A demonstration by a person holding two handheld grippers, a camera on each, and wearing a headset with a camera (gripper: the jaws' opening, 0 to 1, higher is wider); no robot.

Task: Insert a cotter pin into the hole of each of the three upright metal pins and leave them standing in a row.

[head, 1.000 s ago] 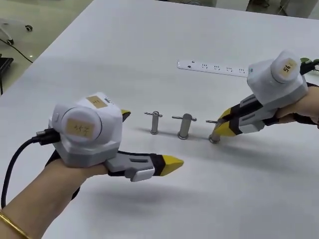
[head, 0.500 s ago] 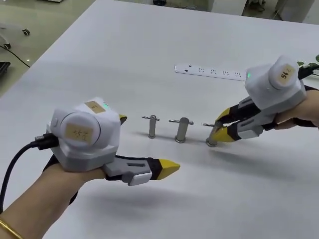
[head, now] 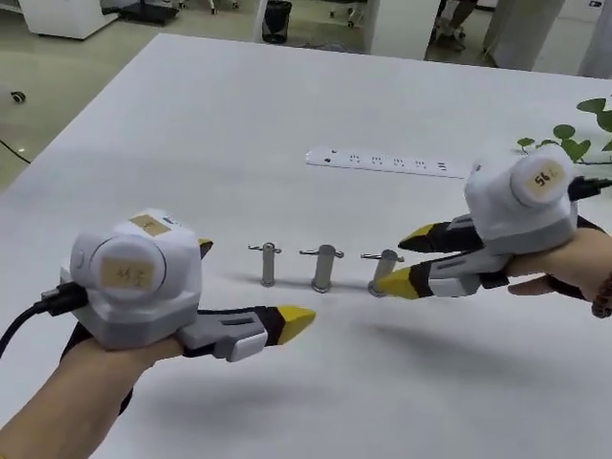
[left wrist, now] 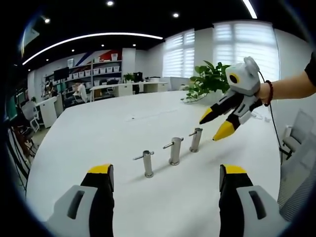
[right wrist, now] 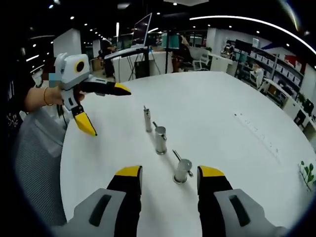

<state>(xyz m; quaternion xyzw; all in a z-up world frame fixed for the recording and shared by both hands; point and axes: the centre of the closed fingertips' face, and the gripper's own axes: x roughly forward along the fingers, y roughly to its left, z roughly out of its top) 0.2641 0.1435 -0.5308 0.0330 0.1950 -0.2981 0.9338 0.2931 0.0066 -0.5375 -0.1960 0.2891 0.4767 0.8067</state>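
Though partly behind right gripper (head: 397,262) in head view, rightmost pin (right wrist: 182,170) whole elsewhere.

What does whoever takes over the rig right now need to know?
Left gripper: open, empty, off to the side of the row.
Right gripper: open, empty, jaws at the end pin; contact unclear.
Three metal pins stand upright in a row on the table, each with a cotter pin through its top.
Done: all three insertions, it seems.
Left: back the right gripper away without tipping the end pin.
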